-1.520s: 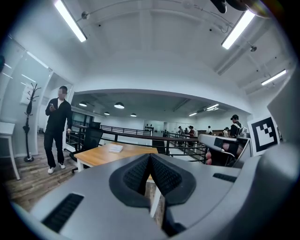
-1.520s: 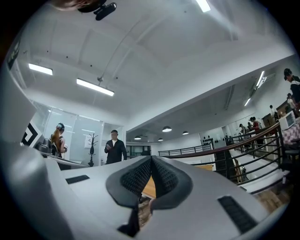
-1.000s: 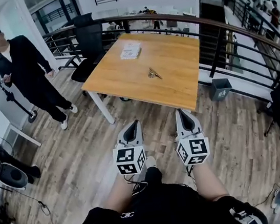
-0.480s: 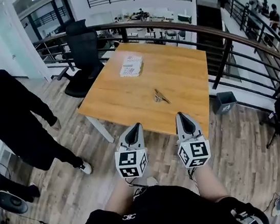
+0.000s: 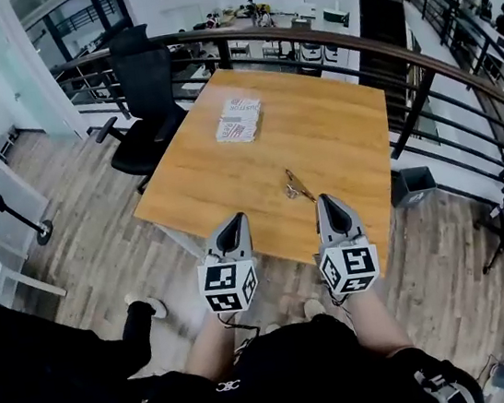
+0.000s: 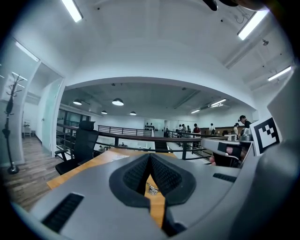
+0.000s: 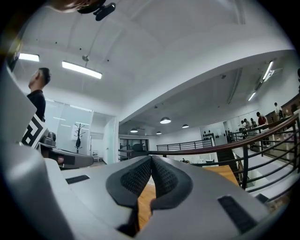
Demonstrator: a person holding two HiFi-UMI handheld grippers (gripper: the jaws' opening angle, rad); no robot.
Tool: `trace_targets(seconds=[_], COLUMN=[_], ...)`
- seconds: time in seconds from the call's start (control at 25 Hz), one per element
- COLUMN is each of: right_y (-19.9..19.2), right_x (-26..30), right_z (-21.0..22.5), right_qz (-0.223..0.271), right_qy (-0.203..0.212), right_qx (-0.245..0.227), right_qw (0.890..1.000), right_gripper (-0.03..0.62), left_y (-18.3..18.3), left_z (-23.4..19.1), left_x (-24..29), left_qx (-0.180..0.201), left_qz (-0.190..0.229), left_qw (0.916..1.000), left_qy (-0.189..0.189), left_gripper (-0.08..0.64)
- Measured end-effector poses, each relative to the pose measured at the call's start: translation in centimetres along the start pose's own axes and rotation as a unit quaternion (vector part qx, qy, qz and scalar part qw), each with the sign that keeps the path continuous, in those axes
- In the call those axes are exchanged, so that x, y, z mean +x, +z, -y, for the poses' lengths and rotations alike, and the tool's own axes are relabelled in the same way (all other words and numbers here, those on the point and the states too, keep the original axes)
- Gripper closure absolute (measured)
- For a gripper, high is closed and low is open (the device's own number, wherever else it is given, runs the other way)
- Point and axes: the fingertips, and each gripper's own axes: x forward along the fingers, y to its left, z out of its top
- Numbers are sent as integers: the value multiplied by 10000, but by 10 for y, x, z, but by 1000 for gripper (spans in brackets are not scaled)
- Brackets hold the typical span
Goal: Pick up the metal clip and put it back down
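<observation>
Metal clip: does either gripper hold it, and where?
Neither. Left gripper and right gripper are shut, empty; the metal clip lies untouched on the table.

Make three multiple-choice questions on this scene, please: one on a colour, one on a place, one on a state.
1. What colour is the office chair?
A. red
B. black
C. white

2. Where does the metal clip lie?
A. on the chair
B. on the floor
C. on the wooden table

3. In what state is the right claw?
A. shut and empty
B. wide open
C. shut on the clip

Answers:
1 B: its seat and back are black.
2 C: it lies on the tabletop, near the front edge.
3 A: in the right gripper view its pads meet with nothing between them.
</observation>
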Motion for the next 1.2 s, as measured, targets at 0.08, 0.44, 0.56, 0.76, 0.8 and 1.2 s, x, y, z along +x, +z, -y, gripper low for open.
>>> trace_targets(seconds=[0.08,0.44,0.56,0.76,0.8,1.2], right_y=[-4,-6,-26,-71,-82,-176], right_x=[23,98,122,158,165,199], right_z=[7,37,39,52,54,76], right_qz=[-22,-131,-378,-789,-874,-1803], right_qy=[154,865,1154,1137,1123,1068], right_qx=[-58,-331,-438,-1016,-1116,-1464], right_qw=[9999,9956,9916,9851,9835,9668], right_gripper=[575,557,466,403,399,374], left_y=[-1,17,9,0,-2,-11], left_z=[-5,-12,-21,-37,-41,-54], left_x=[18,70,81,90,90,96], left_qx=[8,-47,-157,-350,-405,-341], left_qz=[-6,44,-13,-27,-33,-154], left_qw=[9999,9984,9975,9950,9943,9901], left_qy=[123,566,696,937,987,1354], left_gripper=[548,548,548,548,548,548])
